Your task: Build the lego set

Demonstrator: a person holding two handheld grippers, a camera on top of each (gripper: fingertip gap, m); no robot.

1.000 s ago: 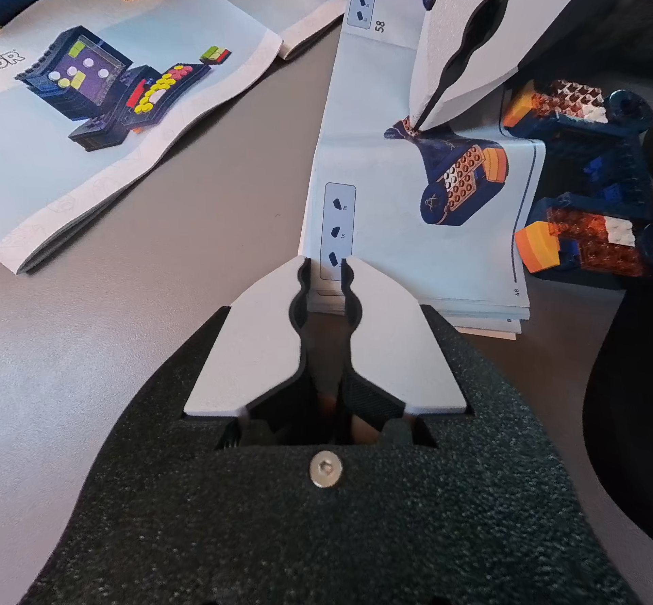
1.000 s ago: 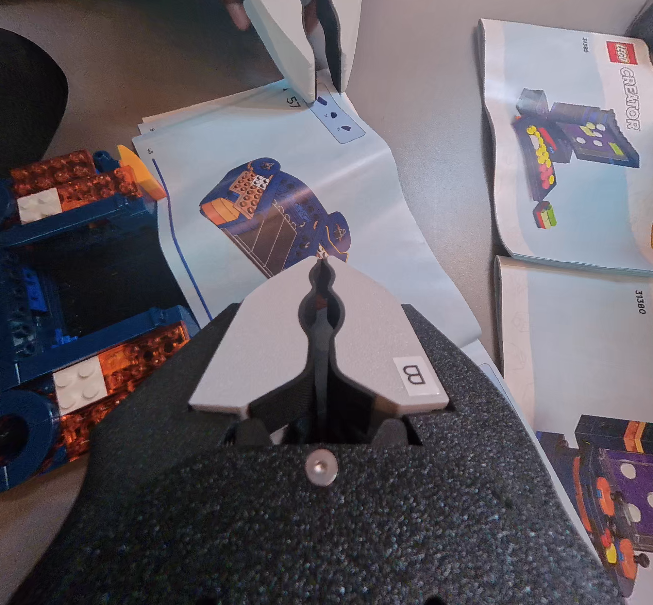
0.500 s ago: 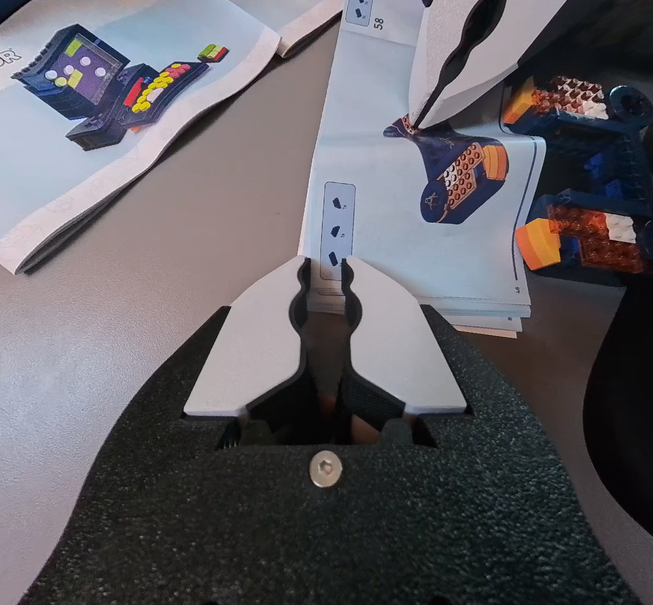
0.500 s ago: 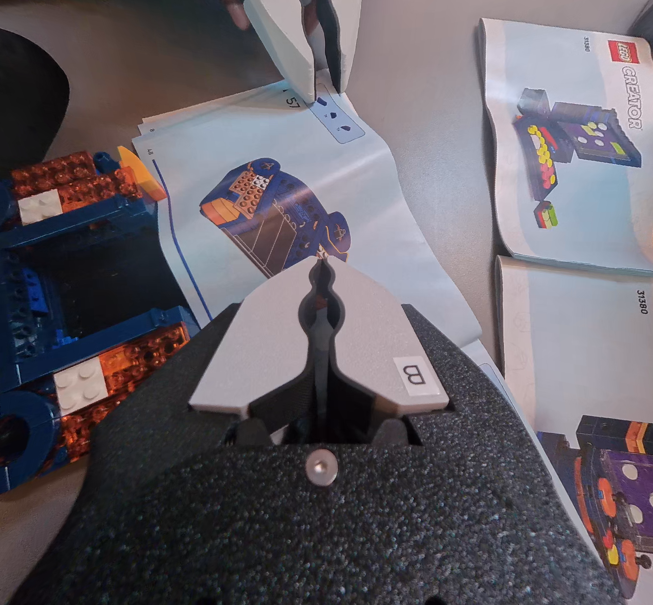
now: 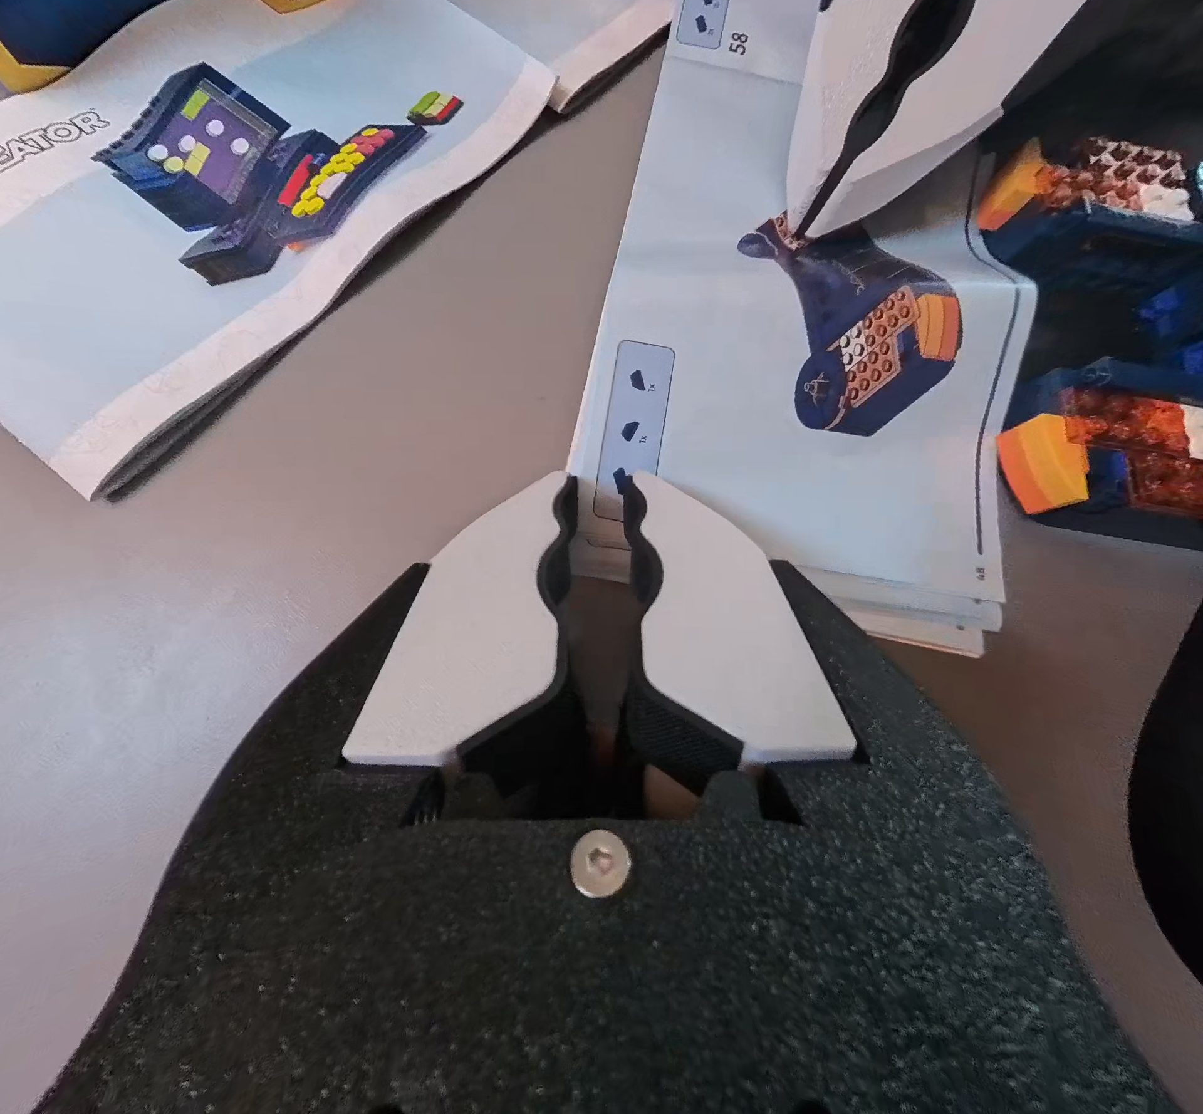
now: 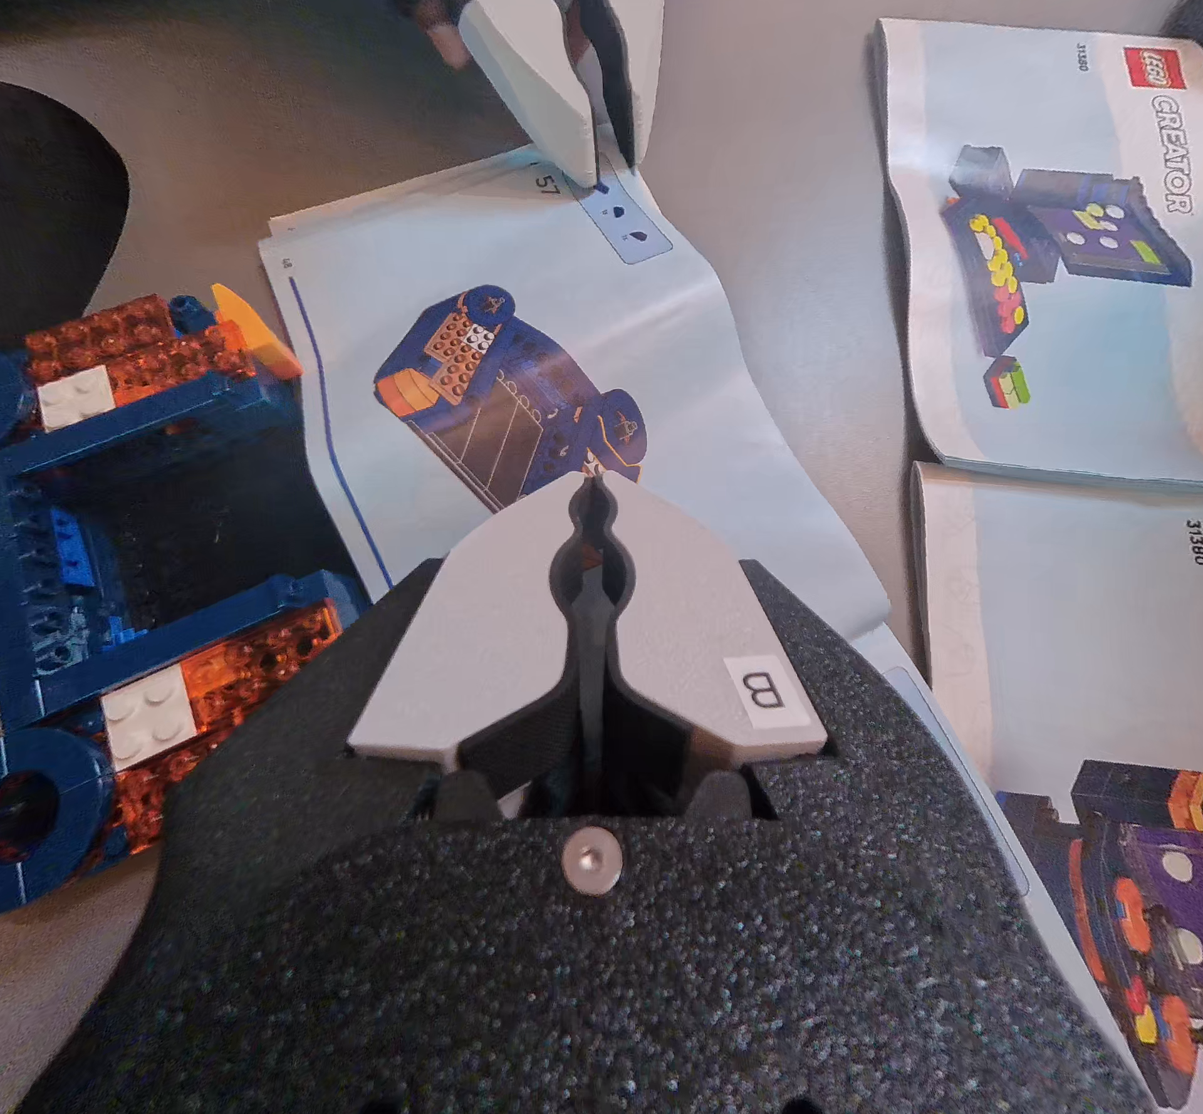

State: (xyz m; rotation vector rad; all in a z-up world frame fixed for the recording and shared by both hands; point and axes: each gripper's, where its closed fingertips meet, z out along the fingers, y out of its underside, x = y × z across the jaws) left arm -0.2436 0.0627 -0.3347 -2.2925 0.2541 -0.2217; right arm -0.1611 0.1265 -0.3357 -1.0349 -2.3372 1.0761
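Observation:
The lego model (image 5: pixel 1106 301), dark blue with clear orange and white bricks, lies on the grey table to the right of the open instruction booklet (image 5: pixel 748 367); it also shows in the right wrist view (image 6: pixel 130 562). My left gripper (image 5: pixel 599 484) is open by a narrow gap and empty, with its tips over the near left corner of the booklet (image 6: pixel 521 301). My right gripper (image 6: pixel 595 480) is shut, with its tips resting on the printed model picture on the page. Each gripper shows in the other's view: the right one (image 5: pixel 797 230) and the left one (image 6: pixel 612 171).
A closed booklet (image 5: pixel 228 204) lies left of the open one, also seen in the right wrist view (image 6: pixel 1041 236). Another booklet (image 6: pixel 1041 627) lies next to it. A dark rounded shape (image 5: pixel 1172 790) sits at the table's edge. One gripper's finger ends stand about 11 centimetres off the other's.
Almost nothing. The left wrist view has shifted very slightly; both grippers keep their places on the booklet and their jaws have not moved.

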